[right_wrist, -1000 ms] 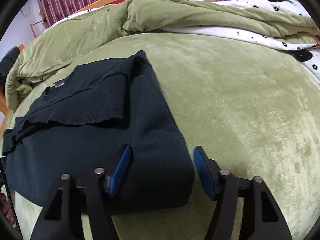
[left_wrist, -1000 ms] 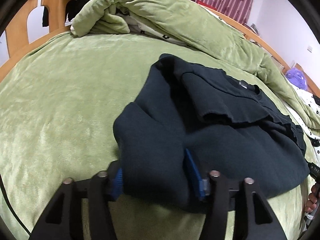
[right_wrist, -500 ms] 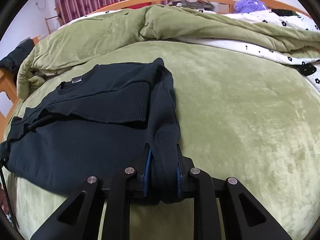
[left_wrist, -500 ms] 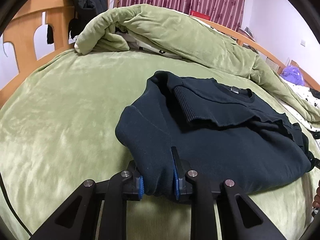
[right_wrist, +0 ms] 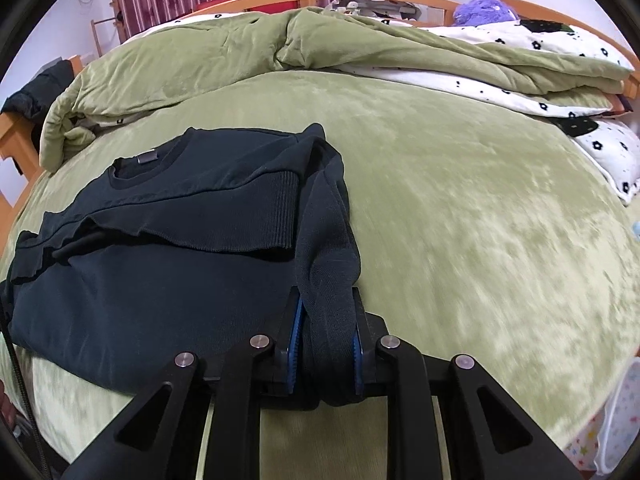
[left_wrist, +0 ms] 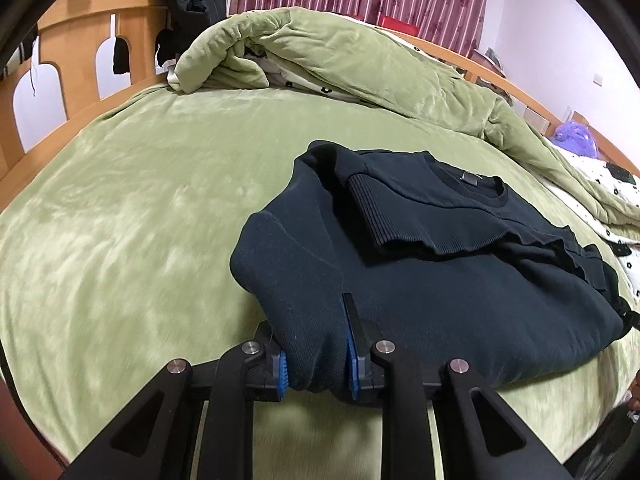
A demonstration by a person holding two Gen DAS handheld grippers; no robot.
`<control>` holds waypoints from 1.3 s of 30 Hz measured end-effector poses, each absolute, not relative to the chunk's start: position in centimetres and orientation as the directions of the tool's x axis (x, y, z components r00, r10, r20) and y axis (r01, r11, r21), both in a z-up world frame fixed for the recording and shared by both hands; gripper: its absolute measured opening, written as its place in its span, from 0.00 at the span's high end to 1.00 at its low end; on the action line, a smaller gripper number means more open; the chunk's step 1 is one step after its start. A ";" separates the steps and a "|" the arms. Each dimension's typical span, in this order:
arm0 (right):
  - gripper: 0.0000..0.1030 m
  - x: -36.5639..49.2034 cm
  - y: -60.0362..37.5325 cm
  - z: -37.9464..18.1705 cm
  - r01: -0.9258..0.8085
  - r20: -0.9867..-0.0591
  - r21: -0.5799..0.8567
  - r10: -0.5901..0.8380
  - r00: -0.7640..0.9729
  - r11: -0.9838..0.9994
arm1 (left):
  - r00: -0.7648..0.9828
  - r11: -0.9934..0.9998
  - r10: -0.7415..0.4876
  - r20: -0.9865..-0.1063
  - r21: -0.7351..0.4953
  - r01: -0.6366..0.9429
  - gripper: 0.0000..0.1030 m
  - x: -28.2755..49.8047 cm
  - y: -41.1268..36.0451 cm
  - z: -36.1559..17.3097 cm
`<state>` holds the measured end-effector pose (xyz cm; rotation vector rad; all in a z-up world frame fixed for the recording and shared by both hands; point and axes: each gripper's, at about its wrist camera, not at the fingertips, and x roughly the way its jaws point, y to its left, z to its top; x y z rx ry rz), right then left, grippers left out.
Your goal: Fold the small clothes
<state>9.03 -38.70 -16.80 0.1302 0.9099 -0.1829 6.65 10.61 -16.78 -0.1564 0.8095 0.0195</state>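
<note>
A dark navy sweatshirt lies on the green bed cover, its sleeves folded across the body and its collar label facing up. My left gripper is shut on the near left corner of its folded edge. In the right wrist view the same sweatshirt lies to the left, and my right gripper is shut on its near right corner, where the cloth bunches between the blue pads. Both corners are pinched just above the bed.
A rumpled green quilt with a white flowered lining is heaped along the far side. A wooden bed frame with dark clothes draped on it stands at the left. A purple plush toy sits at the back.
Both grippers went from open around the sweatshirt's near edge to shut on it. They now hold its two near corners, pulled slightly toward me and lifted.
</note>
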 end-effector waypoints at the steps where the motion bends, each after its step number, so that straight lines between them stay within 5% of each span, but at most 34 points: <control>1: 0.81 8.3 -38.6 -16.7 0.210 -0.792 0.029 -0.106 0.602 0.977 | 0.690 0.988 -0.044 -0.723 -0.132 -0.075 0.80 6.0 10.7 -16.8; 24: 0.70 3.7 -39.4 -15.2 0.234 -0.760 0.023 -0.135 0.635 0.972 | 0.695 0.989 -0.036 -0.718 -0.126 -0.080 0.71 1.7 11.1 -15.6; 27: 0.70 3.2 -39.3 -13.9 0.230 -0.726 0.022 -0.143 0.673 0.973 | 0.715 0.985 -0.068 -0.696 -0.161 -0.063 0.57 1.3 11.5 -14.5; 39: 0.78 4.5 -35.6 -12.4 0.103 -0.700 0.005 -0.070 0.710 0.995 | 0.793 0.985 -0.077 -0.605 -0.168 -0.033 0.49 2.5 11.0 -10.3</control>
